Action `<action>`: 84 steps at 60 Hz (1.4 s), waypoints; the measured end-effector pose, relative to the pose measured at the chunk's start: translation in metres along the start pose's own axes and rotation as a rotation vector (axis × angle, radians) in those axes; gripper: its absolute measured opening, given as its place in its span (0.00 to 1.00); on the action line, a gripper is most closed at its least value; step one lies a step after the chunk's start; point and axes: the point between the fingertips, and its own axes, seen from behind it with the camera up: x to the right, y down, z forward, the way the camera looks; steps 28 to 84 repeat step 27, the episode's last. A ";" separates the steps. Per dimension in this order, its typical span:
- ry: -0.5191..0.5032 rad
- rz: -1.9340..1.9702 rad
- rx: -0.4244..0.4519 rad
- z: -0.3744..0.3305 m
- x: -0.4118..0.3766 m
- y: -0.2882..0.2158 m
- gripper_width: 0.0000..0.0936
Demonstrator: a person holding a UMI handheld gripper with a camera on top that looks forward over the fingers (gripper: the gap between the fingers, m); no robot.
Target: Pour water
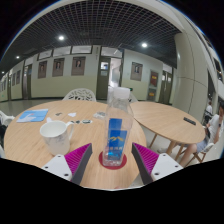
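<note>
Hand-held gripper level, fingers spread wide

The hand-held gripper [112, 160] points straight ahead, its two pink-padded fingers [80, 158] held apart with a clear gap at either side.

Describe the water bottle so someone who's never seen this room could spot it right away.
Start at the round wooden table. Near its front edge, the clear plastic bottle stands upright between the fingers of the open gripper. Unlike the white cup to its left, it is tall and see-through, with a blue label.
</note>
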 end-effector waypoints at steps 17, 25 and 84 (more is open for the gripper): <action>-0.162 0.013 0.054 -0.134 -0.097 0.029 0.91; -0.273 0.044 0.088 -0.174 -0.146 0.039 0.91; -0.296 0.058 0.090 -0.180 -0.153 0.039 0.91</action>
